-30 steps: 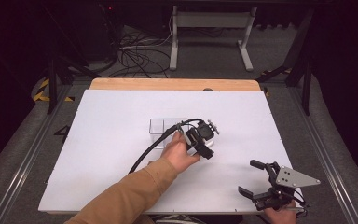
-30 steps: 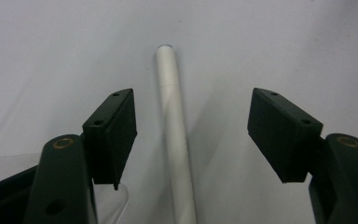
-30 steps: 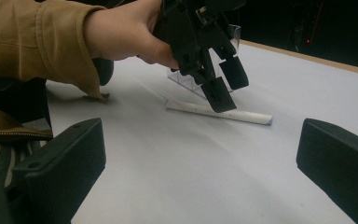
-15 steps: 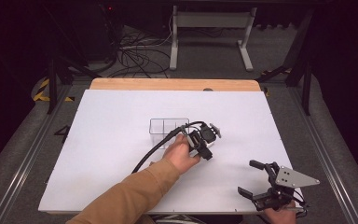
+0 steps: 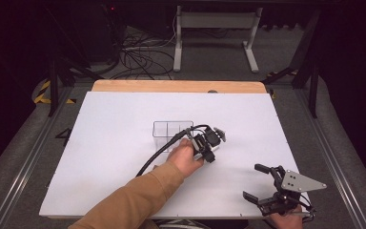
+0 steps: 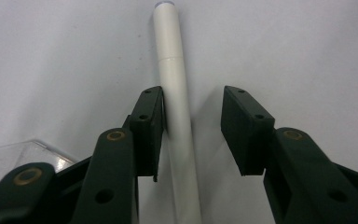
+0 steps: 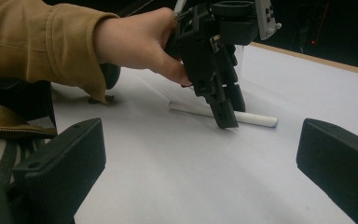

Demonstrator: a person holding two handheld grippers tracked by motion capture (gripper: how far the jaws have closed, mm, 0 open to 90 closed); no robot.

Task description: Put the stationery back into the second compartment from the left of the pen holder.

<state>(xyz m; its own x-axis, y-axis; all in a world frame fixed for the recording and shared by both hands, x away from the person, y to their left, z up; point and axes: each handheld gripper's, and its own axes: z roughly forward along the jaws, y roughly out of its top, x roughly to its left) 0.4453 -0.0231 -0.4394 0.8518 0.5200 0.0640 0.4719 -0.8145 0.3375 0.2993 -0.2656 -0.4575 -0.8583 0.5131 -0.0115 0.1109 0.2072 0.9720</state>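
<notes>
A white cylindrical marker lies flat on the white table. My left gripper points down over it, open, with the marker between the jaws and touching the left pad; the other pad stands apart from it. From the right gripper view the left gripper straddles the marker, its tips at the table. In the high view the left gripper sits just right of a clear compartment box. My right gripper rests open near the table's front right edge, nothing between its fingers.
A corner of the clear box shows at the lower left of the left gripper view. A tan sleeve crosses the front of the table. A wooden strip edges the far side; cables and stand legs lie beyond it.
The left gripper has shifted slightly down and toward the front, settling over the marker. The right gripper has not moved.
</notes>
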